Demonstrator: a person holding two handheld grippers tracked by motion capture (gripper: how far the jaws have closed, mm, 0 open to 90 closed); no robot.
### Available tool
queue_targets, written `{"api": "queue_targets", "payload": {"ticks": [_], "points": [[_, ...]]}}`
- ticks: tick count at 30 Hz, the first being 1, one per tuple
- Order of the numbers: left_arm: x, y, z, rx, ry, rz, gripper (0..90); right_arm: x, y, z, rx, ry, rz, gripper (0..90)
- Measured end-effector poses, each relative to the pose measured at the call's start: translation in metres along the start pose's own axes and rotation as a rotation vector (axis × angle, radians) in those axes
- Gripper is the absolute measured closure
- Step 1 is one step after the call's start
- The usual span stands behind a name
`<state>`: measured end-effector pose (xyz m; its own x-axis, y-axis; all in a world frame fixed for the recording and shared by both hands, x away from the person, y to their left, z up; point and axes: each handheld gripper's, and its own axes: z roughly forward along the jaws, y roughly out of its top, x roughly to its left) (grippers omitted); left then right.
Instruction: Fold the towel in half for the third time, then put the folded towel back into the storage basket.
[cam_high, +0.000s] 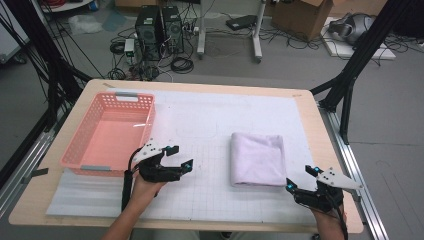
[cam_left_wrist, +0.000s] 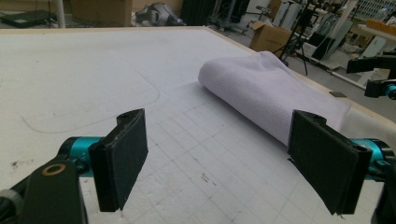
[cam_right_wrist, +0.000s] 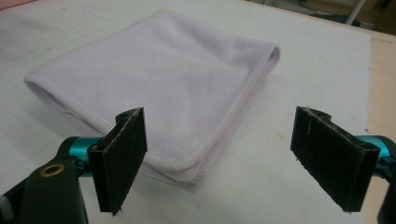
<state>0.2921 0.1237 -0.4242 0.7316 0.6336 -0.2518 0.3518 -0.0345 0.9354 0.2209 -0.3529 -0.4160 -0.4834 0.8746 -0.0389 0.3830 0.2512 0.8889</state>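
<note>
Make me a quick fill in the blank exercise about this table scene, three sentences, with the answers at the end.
1. The folded towel lies on the white mat, between the left tool and the ____ tool.
2. The basket at the mat's left side is coloured ____.
3. Both tools have their jaws ____, with nothing between them.

Missing words: right; pink; open

folded towel (cam_high: 258, 159), pink basket (cam_high: 111, 134), tongs apart
</note>
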Motion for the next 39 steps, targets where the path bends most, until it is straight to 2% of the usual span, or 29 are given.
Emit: {"api": "queue_targets", "payload": {"ticks": [3,10,14,16,18,21,23,25,27,29,32,34,37,39], "points": [[0.001,0.001,-0.001,-0.010,0.006,-0.004,20.7,-0.002,-0.001,-0.002,-0.010,-0.007,0.013,17.4],[0.008,0.002,-0.004,-0.020,0.033,-0.018,20.9,-0.004,-0.005,-0.001,0.018,-0.001,0.026,17.5],[0.009,0.001,-0.002,0.006,0.046,0.008,20.5,-0.005,-0.005,0.001,0.025,0.002,0.026,17.5],[0.009,0.000,0.000,0.019,0.038,0.005,19.4,-0.006,-0.006,0.003,0.038,0.005,0.027,17.5],[0.009,0.000,0.000,0.021,0.037,0.010,18.2,-0.005,-0.006,0.004,0.045,0.014,0.025,17.5],[0.008,-0.001,0.003,0.001,0.022,0.045,17.2,-0.004,-0.005,0.002,0.044,0.016,0.014,17.5],[0.006,0.000,0.005,-0.022,0.059,0.098,16.7,-0.004,-0.005,0.001,0.031,0.017,0.029,17.5],[0.008,0.003,0.008,0.013,0.083,0.105,14.3,-0.006,-0.005,0.002,0.032,0.015,0.023,17.5],[0.007,0.007,0.014,0.055,0.106,0.093,13.0,-0.007,-0.005,0.002,0.035,0.018,0.021,17.5],[0.004,0.012,0.021,0.080,0.101,0.083,11.8,-0.007,-0.005,0.001,0.040,0.015,0.014,17.5],[-0.001,0.020,0.032,0.066,0.067,0.081,13.4,-0.010,-0.006,0.000,0.040,0.016,0.018,17.6],[-0.004,0.025,0.040,0.067,0.047,0.063,14.5,-0.011,-0.007,0.001,0.038,0.017,0.026,17.5],[-0.011,0.034,0.055,0.084,0.017,0.059,15.2,-0.010,-0.006,0.000,0.036,0.019,0.012,17.5],[-0.016,0.041,0.066,0.113,0.011,0.085,15.4,-0.009,-0.006,0.000,0.040,0.020,0.011,17.6]]}}
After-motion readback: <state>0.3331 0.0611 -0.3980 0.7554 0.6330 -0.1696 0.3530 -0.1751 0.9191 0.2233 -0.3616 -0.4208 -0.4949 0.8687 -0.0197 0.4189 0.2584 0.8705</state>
